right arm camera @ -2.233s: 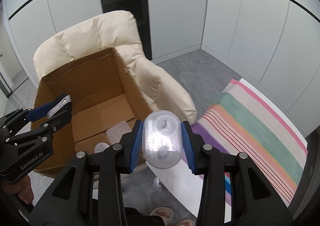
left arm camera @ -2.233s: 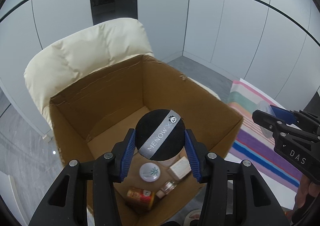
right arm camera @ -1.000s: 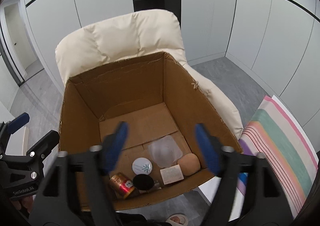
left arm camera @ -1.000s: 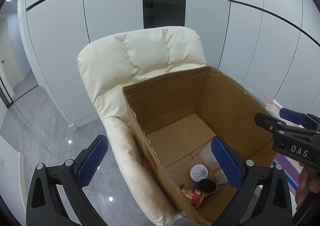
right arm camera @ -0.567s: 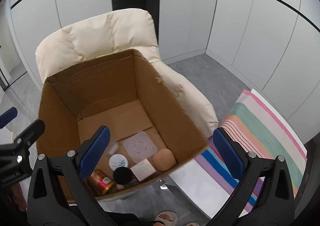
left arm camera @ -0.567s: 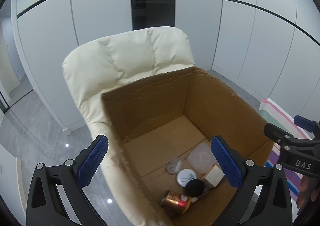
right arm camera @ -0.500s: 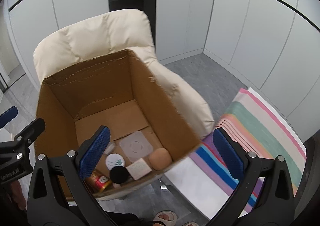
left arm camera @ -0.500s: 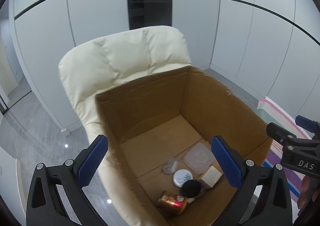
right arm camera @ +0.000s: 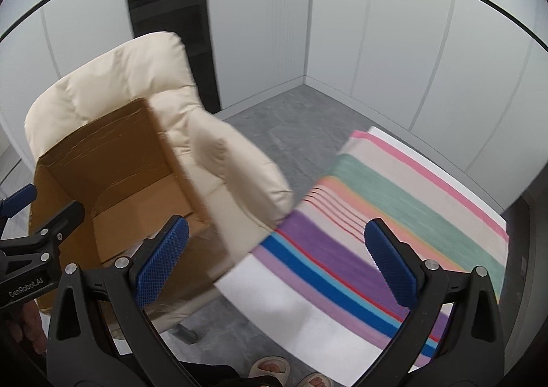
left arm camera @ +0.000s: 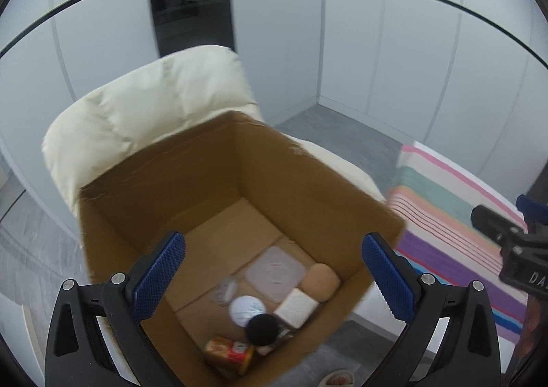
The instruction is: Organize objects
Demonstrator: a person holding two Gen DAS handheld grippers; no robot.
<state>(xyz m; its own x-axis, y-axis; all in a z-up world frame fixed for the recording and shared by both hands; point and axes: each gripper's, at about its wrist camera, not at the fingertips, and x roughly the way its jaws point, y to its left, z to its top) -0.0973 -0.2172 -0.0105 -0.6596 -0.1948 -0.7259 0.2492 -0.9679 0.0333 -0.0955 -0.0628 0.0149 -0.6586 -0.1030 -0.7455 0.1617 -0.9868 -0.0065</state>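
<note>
Both claws, left (left arm camera: 274, 275) and right (right arm camera: 276, 258), are gaping wide and holding nothing; seven small items are lying in the box (left arm camera: 310, 181) at six o'clock, the striped mat (right arm camera: 394, 215) looking bare

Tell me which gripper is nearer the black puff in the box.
Left. The left gripper, open, hangs over the box above the black puff. The right gripper, open, points off at the striped cloth.

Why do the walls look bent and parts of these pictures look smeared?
Both views come through fisheye lenses, so the straight wall panels curve and dark corners ring each picture. In the left wrist view, the cardboard box is slightly soft from motion. In the right wrist view, the striped cloth and cream chair streak more strongly, while the right gripper stays sharp.
</note>
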